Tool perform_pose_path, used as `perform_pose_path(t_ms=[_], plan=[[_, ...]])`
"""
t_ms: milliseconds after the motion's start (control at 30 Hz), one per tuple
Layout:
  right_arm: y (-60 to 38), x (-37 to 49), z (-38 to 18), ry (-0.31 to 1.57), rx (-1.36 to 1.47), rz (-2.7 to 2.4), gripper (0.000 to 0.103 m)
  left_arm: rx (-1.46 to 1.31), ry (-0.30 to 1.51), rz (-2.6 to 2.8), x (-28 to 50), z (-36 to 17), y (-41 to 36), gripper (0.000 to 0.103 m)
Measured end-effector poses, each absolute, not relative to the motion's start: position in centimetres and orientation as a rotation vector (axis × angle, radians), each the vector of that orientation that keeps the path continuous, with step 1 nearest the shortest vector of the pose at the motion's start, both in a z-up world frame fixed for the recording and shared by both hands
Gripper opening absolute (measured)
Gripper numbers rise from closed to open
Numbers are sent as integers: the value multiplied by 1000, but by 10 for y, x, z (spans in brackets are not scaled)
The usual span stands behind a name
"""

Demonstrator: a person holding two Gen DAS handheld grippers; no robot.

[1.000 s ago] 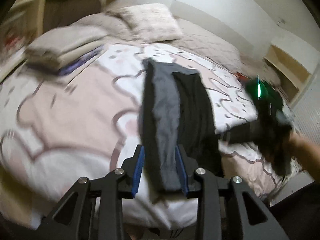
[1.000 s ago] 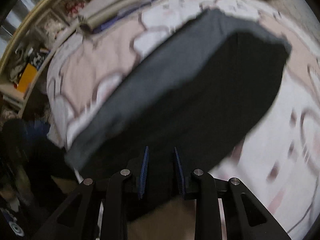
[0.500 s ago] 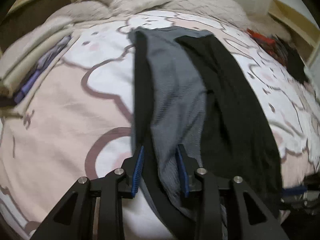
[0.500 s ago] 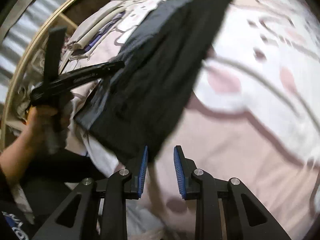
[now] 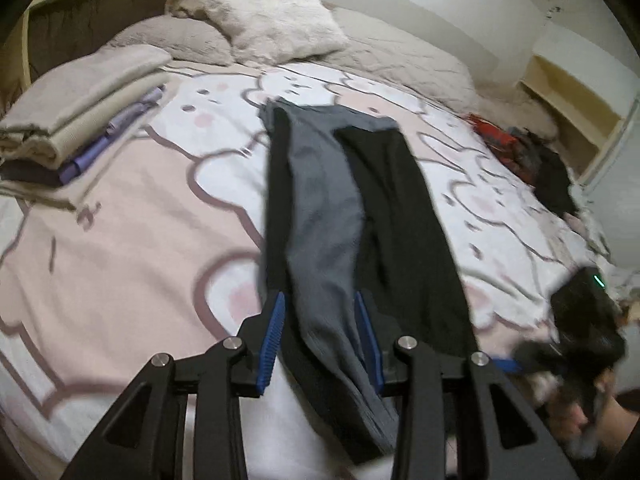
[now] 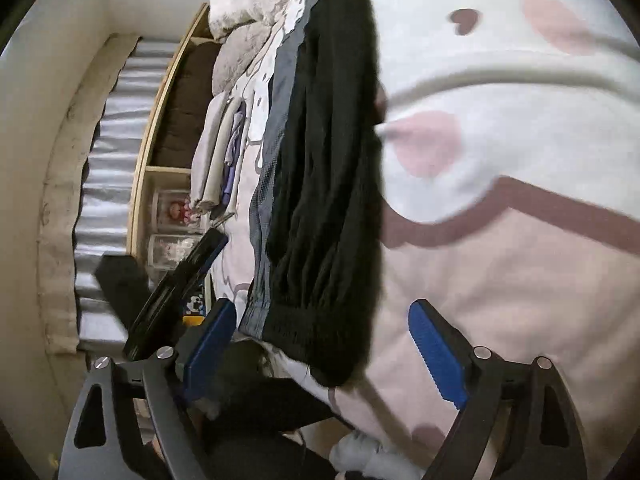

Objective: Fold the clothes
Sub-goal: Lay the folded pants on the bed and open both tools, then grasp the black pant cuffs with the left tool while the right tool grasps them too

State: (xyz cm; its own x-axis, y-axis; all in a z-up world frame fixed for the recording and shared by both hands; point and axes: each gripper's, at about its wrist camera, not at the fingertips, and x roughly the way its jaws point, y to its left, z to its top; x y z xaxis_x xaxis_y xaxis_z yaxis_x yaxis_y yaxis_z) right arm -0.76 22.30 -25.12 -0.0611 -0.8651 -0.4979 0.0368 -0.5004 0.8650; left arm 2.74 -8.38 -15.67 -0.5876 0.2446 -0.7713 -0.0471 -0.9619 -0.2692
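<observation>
A long dark garment [image 5: 352, 208], black with a grey panel, lies flat along the pink and white bedspread [image 5: 120, 240]. In the left wrist view my left gripper [image 5: 322, 334] is low over its near end, blue pads either side of the grey panel with a gap; I cannot tell if it grips the cloth. In the right wrist view the garment [image 6: 328, 168] hangs over the bed edge. My right gripper [image 6: 320, 356] is wide open at its near hem, holding nothing. The right gripper also shows in the left wrist view [image 5: 584, 320]. The left gripper shows in the right wrist view [image 6: 180, 276].
A stack of folded beige and purple linen [image 5: 76, 120] sits at the far left of the bed. Pillows [image 5: 276, 20] lie at the head. A pile of red and dark clothes [image 5: 532, 156] lies at the right edge. A wooden shelf [image 6: 160, 160] runs beside the bed.
The right gripper has let go of the garment and opened wide. It now sits by the bed edge. The garment lies flat on the bed. The left gripper stays at its near end.
</observation>
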Motion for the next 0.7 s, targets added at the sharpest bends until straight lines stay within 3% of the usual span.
perform_pose_path(t_ms=[267,533,600,700], plan=[[201,-18,-251,-722,1469,-1628,86,-1488,-134,2562,54,-193,-52,36],[182,-1,-262,-715,1501,-1486,58,-1493,-207,2582,49,-200,-60,36],[183,-4,-268,-784,1535,-1458,32,-1450,-194,2619,51,-194,-62,36],[191,-4,-268,-912,1556,-1412,26,-1272,-71,2699,62,-166,-63,36]])
